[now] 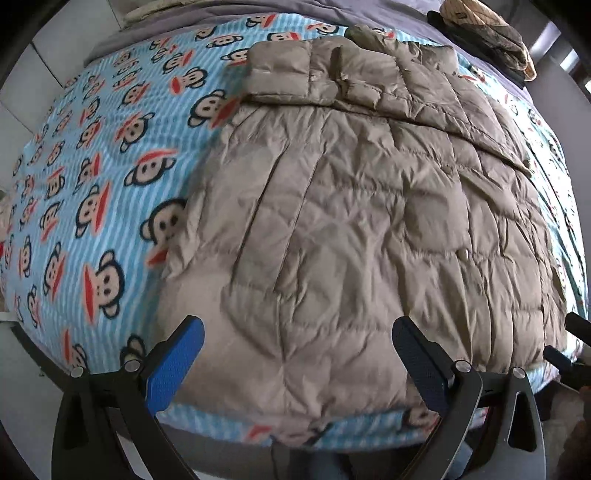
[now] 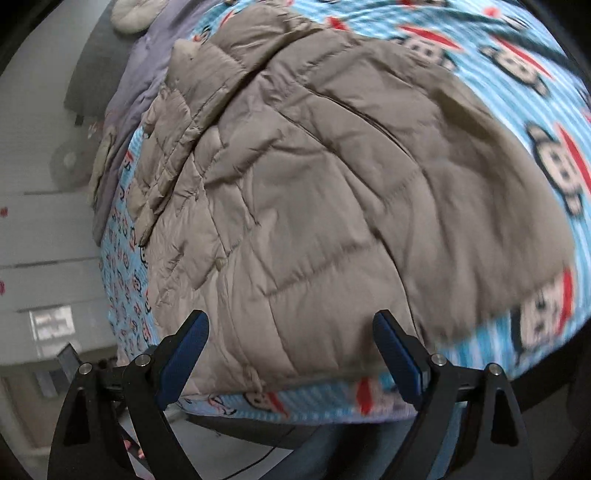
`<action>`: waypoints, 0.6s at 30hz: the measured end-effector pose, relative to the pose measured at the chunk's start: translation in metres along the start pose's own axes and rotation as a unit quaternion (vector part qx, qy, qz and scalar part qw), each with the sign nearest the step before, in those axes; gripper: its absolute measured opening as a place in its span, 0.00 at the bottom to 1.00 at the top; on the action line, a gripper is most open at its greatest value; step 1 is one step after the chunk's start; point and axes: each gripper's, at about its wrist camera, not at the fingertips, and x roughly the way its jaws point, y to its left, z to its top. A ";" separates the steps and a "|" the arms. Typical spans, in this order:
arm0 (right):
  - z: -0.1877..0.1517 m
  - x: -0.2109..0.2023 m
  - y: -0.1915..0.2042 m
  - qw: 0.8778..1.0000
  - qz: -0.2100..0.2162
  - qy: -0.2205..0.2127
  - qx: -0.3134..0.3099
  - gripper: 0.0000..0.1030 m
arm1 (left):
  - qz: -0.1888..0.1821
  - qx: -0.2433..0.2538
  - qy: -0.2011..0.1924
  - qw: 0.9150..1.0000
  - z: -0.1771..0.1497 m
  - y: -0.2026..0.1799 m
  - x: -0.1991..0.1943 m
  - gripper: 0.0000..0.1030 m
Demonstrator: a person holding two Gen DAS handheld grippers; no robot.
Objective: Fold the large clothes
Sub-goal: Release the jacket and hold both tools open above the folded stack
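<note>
Left gripper [image 1: 295,350]: jaws spread wide, blue pads [image 1: 173,363] clear of everything, nothing between them. Hung over the near hem of the taupe puffer jacket [image 1: 351,221], pointing steeply down. No contact with the fabric seen.

Right gripper [image 2: 291,347]: also spread wide, pads [image 2: 397,356] bare, nothing gripped. Hovered above the near edge of same jacket [image 2: 314,203], tilted down. View blurred toward the right side, so exact gap to fabric could not be told.

Jacket: lay flat on the monkey-print blue striped blanket [image 1: 92,166], covering most of the bed's near half. Quilted, crumpled. Sleeves [image 1: 280,74] folded across at the far end, over the body. Near hem sat just short of blanket's near edge; strip of blanket visible below it in both wrist views.

Far end of bed: grey sheet [image 1: 369,11] past the blanket, pile of patterned cloth [image 1: 487,33] at far right corner, well apart from jacket.

Tip of the other gripper [image 1: 569,343] visible at right edge of left wrist view, beside jacket's near right corner.
</note>
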 end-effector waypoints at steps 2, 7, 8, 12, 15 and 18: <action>-0.008 -0.005 -0.006 1.000 0.005 -0.002 0.018 0.89 | 0.002 -0.001 0.002 1.000 -0.010 0.008 -0.004 0.99; -0.015 -0.008 -0.021 0.999 0.008 0.009 0.053 0.89 | 0.017 -0.017 0.008 1.000 -0.028 0.018 -0.007 0.99; -0.014 -0.007 -0.023 0.998 0.008 0.014 0.057 0.89 | 0.017 -0.021 0.009 1.000 -0.030 0.019 -0.007 0.99; -0.009 -0.010 -0.029 0.997 0.015 0.033 0.067 0.89 | -0.017 -0.071 0.018 0.997 -0.044 0.030 -0.004 0.99; -0.005 -0.019 -0.037 0.997 0.022 0.029 0.064 0.89 | -0.050 -0.126 0.036 0.990 -0.057 0.044 0.002 0.99; -0.001 -0.022 -0.055 0.996 0.019 0.031 0.079 0.89 | -0.063 -0.162 0.045 0.984 -0.069 0.055 0.008 0.99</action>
